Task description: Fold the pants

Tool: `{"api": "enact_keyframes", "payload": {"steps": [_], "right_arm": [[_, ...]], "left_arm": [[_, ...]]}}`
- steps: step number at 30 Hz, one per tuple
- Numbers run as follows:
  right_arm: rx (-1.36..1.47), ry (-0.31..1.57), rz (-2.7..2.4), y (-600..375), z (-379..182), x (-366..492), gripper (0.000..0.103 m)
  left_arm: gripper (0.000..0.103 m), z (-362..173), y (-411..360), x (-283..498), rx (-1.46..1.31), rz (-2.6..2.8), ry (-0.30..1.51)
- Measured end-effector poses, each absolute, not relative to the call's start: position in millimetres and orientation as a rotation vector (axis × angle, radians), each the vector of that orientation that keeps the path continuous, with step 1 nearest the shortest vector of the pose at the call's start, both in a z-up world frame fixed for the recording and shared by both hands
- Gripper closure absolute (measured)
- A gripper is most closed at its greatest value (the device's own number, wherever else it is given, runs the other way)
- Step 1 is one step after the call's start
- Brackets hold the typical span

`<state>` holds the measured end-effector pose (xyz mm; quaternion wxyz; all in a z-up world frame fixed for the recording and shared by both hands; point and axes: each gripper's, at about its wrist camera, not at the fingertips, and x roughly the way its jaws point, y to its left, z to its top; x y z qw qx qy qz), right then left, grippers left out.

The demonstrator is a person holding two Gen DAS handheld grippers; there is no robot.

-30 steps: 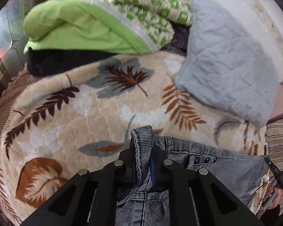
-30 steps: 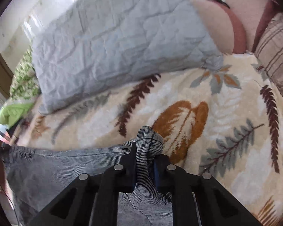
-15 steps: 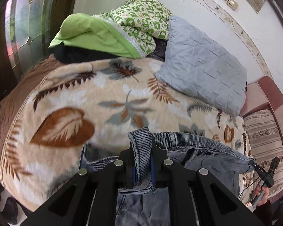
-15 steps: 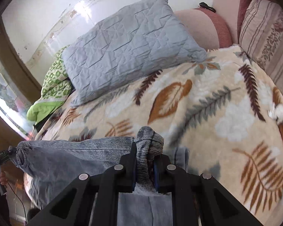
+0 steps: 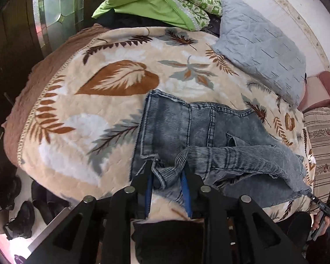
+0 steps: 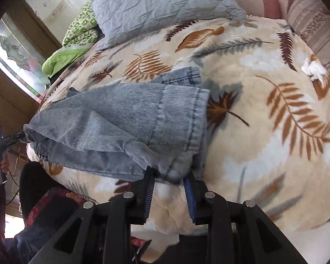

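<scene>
**Both grippers spread wide at the near edge of the pants**

Your left gripper (image 5: 167, 173) has its jaws apart, with a bunched bit of the denim lying loose between them; nothing is pinched. Your right gripper (image 6: 169, 176) is likewise spread, its jaws straddling the near hem without clamping it.

The pants (image 5: 200, 136) lie on the leaf-print blanket (image 5: 103, 101) that covers the bed, toward the edge nearest you. They are doubled over: in the left wrist view the waistband part lies flat underneath, and a ribbed leg crosses on top of it toward the right. In the right wrist view the pants (image 6: 129, 118) show the top layer draped over the lower one, hems roughly stacked at the right end, the folded end pointing left toward your other gripper.

Beyond the pants, a grey quilted pillow (image 5: 261, 44) rests at the head of the bed, with a green quilt (image 5: 151, 4) heaped beside it.
</scene>
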<state>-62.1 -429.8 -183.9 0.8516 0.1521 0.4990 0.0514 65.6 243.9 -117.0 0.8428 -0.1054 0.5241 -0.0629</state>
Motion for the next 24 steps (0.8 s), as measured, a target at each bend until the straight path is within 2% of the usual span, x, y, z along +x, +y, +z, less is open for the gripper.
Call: {"api": "enact_keyframes", "payload": {"steps": [7,12,23,24], "right_arm": [[0.437,0.936,0.048,-458,-160,-48,0.072],[0.481,0.984,0.010,-456,-171,-5,0.071],[0.618,0.940,-0.061,-468,-187,3,0.071],[0.624,0.937,-0.063,-469,-188,4,0.071]], "left_arm": [[0.077,-70,223,53,-0.119,-0.121,0.971],[0.076,-56,171,58,-0.093,-0.273,0.919],[0.072,-128,44,68,-0.032,-0.503,1.118],[0.069,-137,40,67,-0.029,-0.504,1.149]]}}
